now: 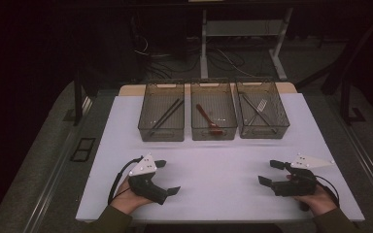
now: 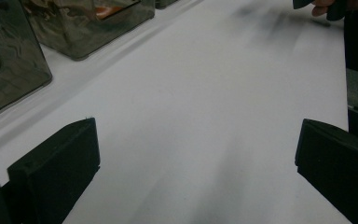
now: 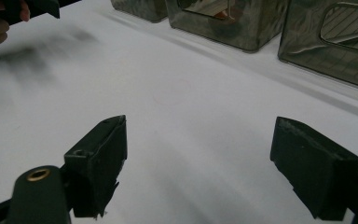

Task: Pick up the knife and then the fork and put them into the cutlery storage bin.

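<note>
The left gripper [image 1: 166, 176] rests low over the counter [image 1: 213, 155] near its front-left corner, jaws spread wide with nothing between them but bare white surface. The right gripper [image 1: 272, 172] sits near the front-right corner, likewise released and empty. Along the counter's far edge stand three clear bins: the left bin [image 1: 161, 111] holds dark sticks, probably chopsticks, the middle bin [image 1: 213, 110] a red spoon [image 1: 208, 120], the right bin [image 1: 262, 109] a pale fork [image 1: 261, 105].

2 black grippers [image 1: 167, 177] [image 1: 268, 172], grey three-cornered plates, trailing black cables, olive sleeves [image 1: 108, 221]
</note>
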Available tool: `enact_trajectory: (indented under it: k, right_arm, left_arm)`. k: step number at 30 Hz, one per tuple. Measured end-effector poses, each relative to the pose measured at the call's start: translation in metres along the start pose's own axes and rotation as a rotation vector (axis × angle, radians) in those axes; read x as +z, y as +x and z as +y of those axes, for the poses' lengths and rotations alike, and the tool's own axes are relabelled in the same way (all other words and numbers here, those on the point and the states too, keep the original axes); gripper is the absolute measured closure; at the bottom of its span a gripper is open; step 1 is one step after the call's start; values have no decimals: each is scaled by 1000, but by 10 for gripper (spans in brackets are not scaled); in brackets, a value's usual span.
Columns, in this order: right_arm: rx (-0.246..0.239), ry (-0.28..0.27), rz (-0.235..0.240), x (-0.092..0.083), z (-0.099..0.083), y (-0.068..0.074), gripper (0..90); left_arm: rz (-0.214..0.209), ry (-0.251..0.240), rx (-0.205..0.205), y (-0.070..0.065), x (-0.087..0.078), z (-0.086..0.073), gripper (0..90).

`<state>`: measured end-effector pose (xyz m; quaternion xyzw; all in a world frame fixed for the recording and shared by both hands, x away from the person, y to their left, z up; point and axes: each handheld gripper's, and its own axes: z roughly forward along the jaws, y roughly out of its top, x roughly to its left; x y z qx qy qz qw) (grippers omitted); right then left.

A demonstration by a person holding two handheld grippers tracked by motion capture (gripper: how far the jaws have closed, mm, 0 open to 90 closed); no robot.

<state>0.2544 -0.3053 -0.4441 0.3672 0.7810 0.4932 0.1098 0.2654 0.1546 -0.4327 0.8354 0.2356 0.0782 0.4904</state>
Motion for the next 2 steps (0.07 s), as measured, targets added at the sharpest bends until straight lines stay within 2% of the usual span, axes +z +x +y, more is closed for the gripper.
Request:
enact_trajectory:
  k: [2]
  right_arm:
    - [-1,-1,2,0,0,0,189]
  left_arm:
    - [1,6,3,0,0,0,0]
